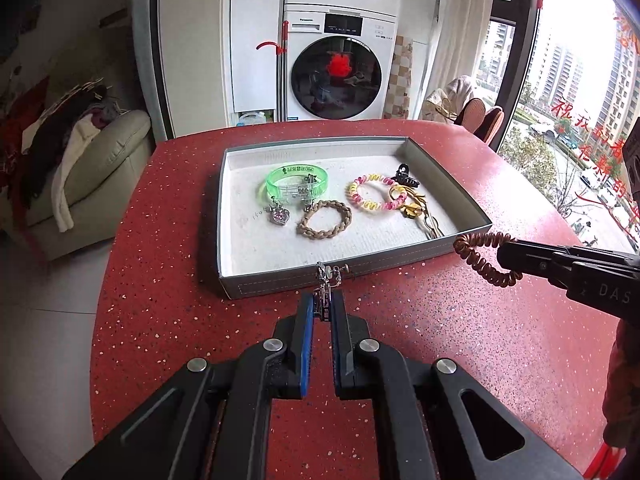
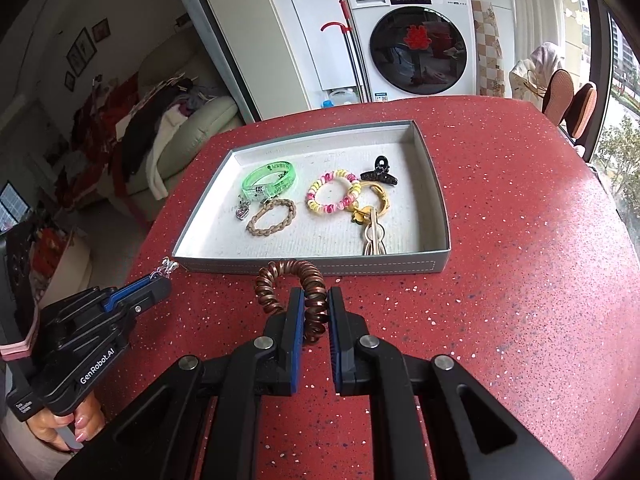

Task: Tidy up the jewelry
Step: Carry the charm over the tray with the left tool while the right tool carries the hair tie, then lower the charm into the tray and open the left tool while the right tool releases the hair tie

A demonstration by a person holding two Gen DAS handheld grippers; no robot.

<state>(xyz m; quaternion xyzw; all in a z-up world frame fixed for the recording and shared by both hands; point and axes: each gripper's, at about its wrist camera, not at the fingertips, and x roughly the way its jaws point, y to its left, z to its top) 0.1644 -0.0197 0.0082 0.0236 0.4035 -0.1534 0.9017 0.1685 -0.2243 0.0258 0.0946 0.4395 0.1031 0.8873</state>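
A grey shallow box [image 1: 280, 284] [image 2: 320, 267] sits on the red table. It holds a green bangle [image 1: 297, 185] [image 2: 270, 180], a braided beige bracelet [image 1: 324, 219] [image 2: 271, 217], a pink-yellow coil tie [image 1: 376, 194] [image 2: 333, 196], a black claw clip [image 1: 406, 176] [image 2: 379, 173], a gold ring piece [image 1: 412, 202] [image 2: 370, 200] and a silver charm [image 1: 276, 213] [image 2: 242, 211]. My left gripper [image 1: 323, 308] [image 2: 160, 280] is shut on a silver earring [image 1: 326, 276] [image 2: 168, 267] just before the box's near wall. My right gripper [image 2: 313, 308] [image 1: 508, 258] is shut on a brown coil hair tie [image 2: 298, 284] [image 1: 480, 258] by the box's near right corner.
The red speckled table [image 1: 460, 340] [image 2: 500, 240] curves away at left and far edges. A washing machine [image 1: 340, 68] [image 2: 416, 40] stands behind it. A sofa with clothes [image 1: 80, 160] is at left, windows at right.
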